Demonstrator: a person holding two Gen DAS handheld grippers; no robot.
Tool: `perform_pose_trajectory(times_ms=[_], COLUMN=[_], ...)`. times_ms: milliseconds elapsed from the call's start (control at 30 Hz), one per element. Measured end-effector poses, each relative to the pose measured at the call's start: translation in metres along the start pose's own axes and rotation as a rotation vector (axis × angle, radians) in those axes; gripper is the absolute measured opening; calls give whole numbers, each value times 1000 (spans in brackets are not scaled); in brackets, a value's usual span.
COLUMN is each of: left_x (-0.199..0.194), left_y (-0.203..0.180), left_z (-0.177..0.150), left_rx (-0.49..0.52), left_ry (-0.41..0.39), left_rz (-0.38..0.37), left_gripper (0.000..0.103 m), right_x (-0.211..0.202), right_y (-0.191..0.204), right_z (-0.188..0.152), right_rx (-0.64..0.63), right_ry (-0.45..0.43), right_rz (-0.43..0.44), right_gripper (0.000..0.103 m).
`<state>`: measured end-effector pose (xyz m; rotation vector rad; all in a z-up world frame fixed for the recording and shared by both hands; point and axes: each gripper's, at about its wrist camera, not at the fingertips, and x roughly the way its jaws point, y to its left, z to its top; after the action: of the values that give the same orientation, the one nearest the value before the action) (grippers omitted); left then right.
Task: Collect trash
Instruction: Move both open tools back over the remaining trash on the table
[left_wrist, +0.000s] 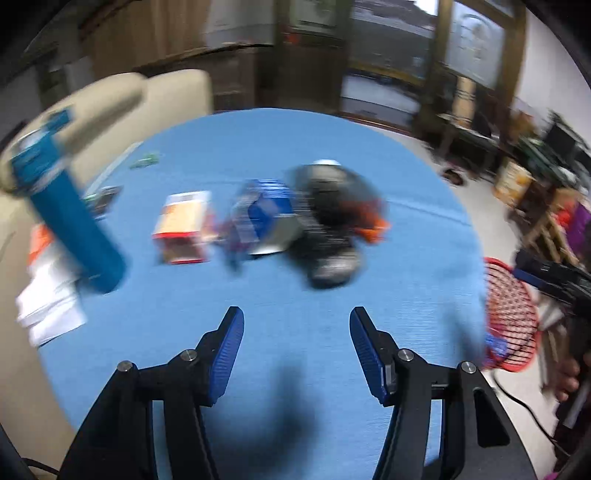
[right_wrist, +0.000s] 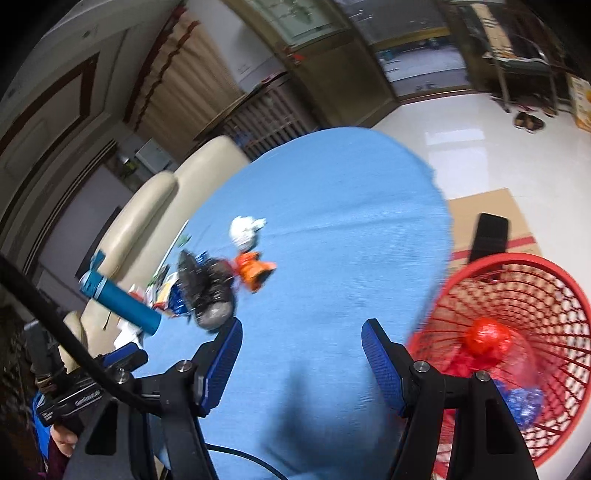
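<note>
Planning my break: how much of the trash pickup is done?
Started: the red basket beside the table already holds red and blue wrappers. In hand: nothing, both grippers' jaws are empty. Left: white wad, orange piece, black bag, boxes and blue tube on the blue cloth.

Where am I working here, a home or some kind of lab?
Most likely a home living room. A cream sofa sits beside the blue-covered table, a wooden door and curtain stand behind it, and shoes lie on the glossy tiled floor.
</note>
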<state>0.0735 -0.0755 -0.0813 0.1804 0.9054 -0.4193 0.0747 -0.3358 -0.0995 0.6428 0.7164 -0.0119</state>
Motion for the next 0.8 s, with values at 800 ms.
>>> perform_pose_trajectory(times_ms=[800], left_x=[-43], left_y=[42], left_z=[-8], left_rx=[-15], left_ry=[-87], left_rz=[218], left_gripper=[65], right_x=[32], right_y=[132], right_z=[-10], right_rx=[-242], right_ry=[59], right_rz=[111], right_gripper=[71])
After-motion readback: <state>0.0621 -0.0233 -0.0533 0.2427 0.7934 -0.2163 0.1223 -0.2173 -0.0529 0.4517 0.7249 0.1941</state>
